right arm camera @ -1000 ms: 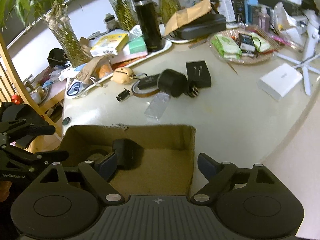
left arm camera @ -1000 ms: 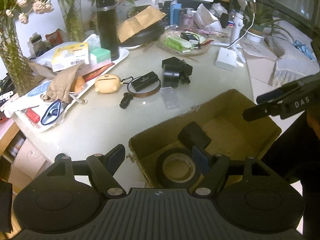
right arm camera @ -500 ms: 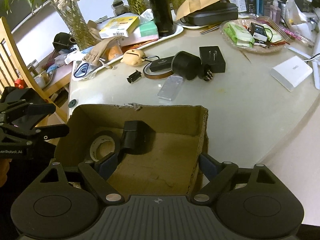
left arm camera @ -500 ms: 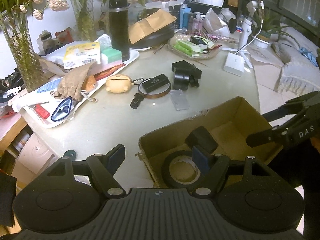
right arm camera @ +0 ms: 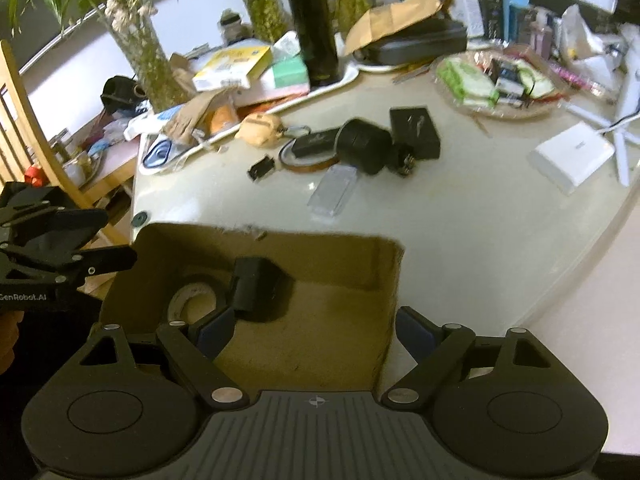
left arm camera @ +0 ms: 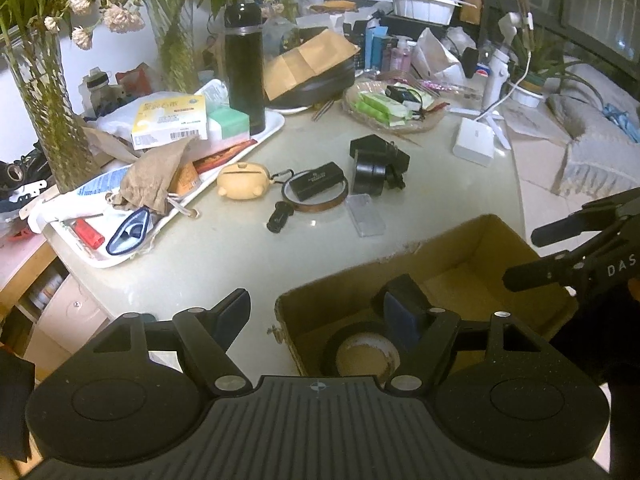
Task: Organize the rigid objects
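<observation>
I'm holding both the left gripper [left arm camera: 316, 312] and right gripper [right arm camera: 314, 330] spread wide, gripping nothing, over the cardboard box [right arm camera: 384, 280] that's already carrying a tape roll [right arm camera: 192, 300] and a black block [right arm camera: 256, 284]. I'm eyeing the clear plastic case [right arm camera: 332, 192] lying flat on the table [right arm camera: 460, 220] beyond the box. It's looking light, stiff and slippery, so I'm planning to pinch its long edges.

We hold our left gripper [left arm camera: 316, 310] and right gripper [right arm camera: 316, 328] angled downward, jaws apart, nothing between them.
</observation>
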